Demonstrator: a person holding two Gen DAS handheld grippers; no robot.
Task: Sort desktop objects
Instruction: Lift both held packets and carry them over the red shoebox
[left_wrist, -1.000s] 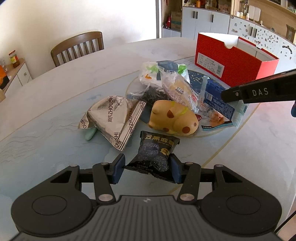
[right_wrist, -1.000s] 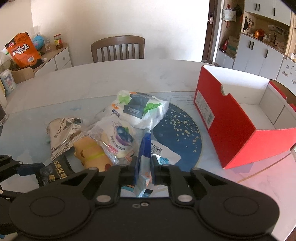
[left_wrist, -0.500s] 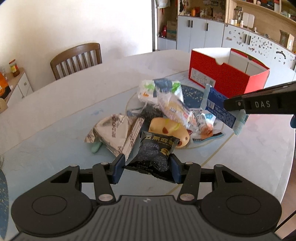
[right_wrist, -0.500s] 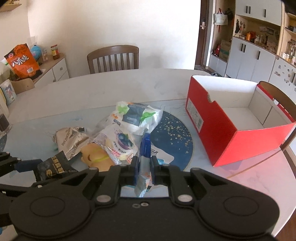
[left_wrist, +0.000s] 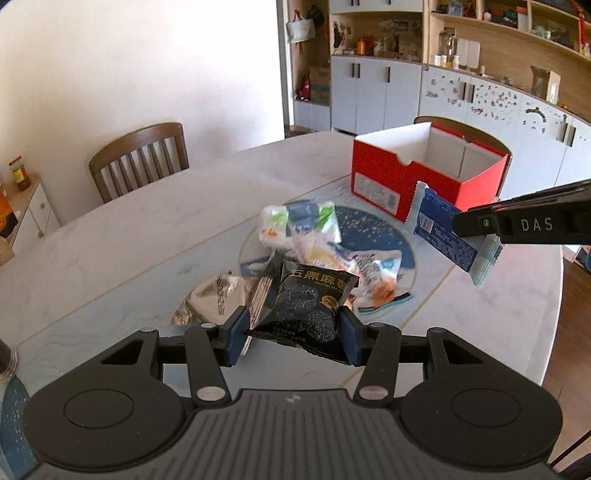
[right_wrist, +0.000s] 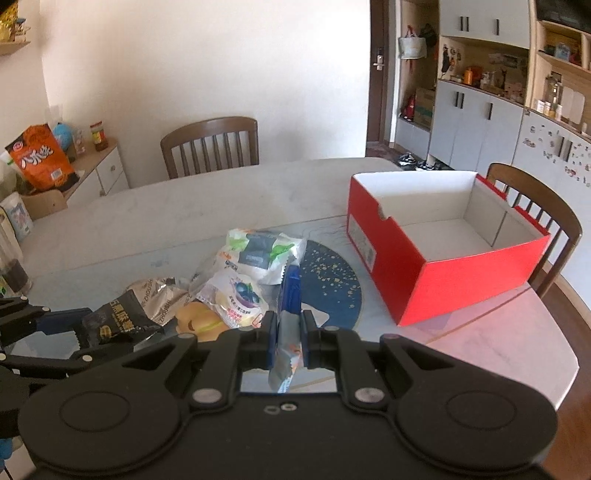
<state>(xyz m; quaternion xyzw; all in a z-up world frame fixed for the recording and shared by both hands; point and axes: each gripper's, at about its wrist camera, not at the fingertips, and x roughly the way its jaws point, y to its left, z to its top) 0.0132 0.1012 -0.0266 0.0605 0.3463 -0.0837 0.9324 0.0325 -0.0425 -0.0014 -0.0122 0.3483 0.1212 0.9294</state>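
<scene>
Left wrist view: your left gripper (left_wrist: 293, 338) is clamped on a black snack packet (left_wrist: 308, 306), its blue pads pressing the packet's two sides, and the packet hangs clear of the marble table (left_wrist: 129, 236). Your right gripper (right_wrist: 287, 338) pinches a blue and white wrapper (right_wrist: 290, 299) edge-on between its pads, jaws nearly closed on it; from the left camera that wrapper (left_wrist: 443, 236) shows in the air in front of the red box (left_wrist: 391, 173), with the right gripper's black finger across it. The red box (right_wrist: 476, 284) stands open-topped and white inside on the right of the table, with nothing visible in it. The remaining pile sits on and beside a round blue mat (right_wrist: 328, 291): a white packet with green and dark print (right_wrist: 264, 254), a clear bag with a blueberry picture (right_wrist: 236, 299), a yellow toy (right_wrist: 201, 321) and a crumpled silver packet (left_wrist: 212, 301). Two wooden chairs stand at the table, one at the far side (right_wrist: 210, 146) and one behind the box (right_wrist: 535, 206).
</scene>
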